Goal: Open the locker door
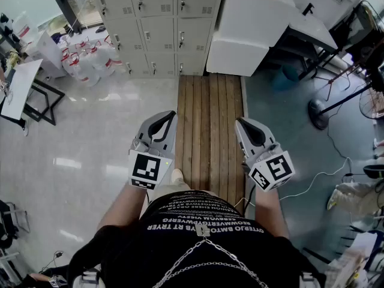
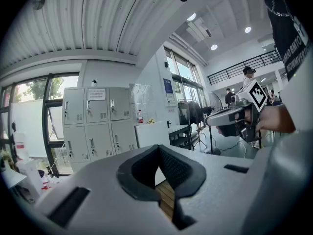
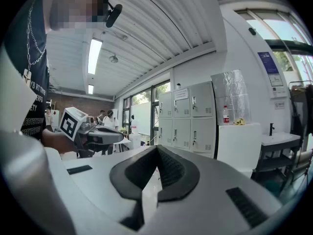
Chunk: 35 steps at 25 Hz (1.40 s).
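A bank of grey lockers [image 1: 157, 29] stands against the far wall, all doors closed, each with a small handle. It also shows in the left gripper view [image 2: 95, 126] and the right gripper view [image 3: 188, 121], well ahead of both grippers. My left gripper [image 1: 171, 116] and right gripper [image 1: 240, 122] are held side by side at waist height, pointing toward the lockers and several steps short of them. Both have their jaws together with nothing between them [image 2: 159, 149] [image 3: 157, 149].
A strip of wooden planks [image 1: 210, 119] runs from my feet to the lockers. A white cabinet [image 1: 249, 26] stands right of the lockers, with a dark-framed table [image 1: 312, 32] beyond. Water jugs [image 1: 84, 59] cluster at the left. A fan stand [image 1: 318, 113] and cables lie on the right.
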Tool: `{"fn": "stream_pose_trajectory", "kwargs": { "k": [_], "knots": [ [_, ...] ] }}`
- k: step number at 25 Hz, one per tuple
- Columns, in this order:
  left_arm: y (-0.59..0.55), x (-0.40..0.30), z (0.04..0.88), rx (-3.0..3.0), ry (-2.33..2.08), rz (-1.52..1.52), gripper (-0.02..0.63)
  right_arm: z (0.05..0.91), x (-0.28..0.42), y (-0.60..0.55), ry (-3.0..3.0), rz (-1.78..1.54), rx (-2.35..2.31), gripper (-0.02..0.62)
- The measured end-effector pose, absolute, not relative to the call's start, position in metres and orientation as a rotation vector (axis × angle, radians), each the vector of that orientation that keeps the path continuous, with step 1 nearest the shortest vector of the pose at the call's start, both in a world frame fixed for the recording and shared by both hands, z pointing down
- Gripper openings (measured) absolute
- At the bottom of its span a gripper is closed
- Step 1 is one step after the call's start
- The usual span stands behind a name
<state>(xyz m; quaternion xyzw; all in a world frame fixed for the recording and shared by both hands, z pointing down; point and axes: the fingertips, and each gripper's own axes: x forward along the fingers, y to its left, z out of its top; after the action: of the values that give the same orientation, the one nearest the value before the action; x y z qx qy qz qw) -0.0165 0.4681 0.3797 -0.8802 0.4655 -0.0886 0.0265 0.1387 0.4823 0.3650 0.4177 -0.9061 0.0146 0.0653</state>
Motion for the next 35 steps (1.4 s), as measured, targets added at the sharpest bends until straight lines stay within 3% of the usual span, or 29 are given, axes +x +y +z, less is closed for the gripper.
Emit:
{"fn": "stream_pose_trajectory", "kwargs": {
  "k": [17,26,29,35],
  "knots": [
    [0.406,-0.105,0.401,-2.714,1.514,-0.264,-0.002,0.400,0.071,0.421,-2.782,0.276,1.179,-0.003],
    [0.365,-0.091,0.412,-2.808,1.506,-0.266,-0.002,0.411,0.115,0.375,-2.699,0.263,1.371,-0.003],
    [0.342,-0.087,0.410,-2.791,1.497,-0.303,-0.002,0.412,0.118,0.342,-2.735,0.260,1.357,0.065],
    [0.287,-0.080,0.407,-2.716,1.573,-0.297,-0.002,0.412,0.120,0.279,-2.775,0.273,1.277,0.104]
  ]
}}
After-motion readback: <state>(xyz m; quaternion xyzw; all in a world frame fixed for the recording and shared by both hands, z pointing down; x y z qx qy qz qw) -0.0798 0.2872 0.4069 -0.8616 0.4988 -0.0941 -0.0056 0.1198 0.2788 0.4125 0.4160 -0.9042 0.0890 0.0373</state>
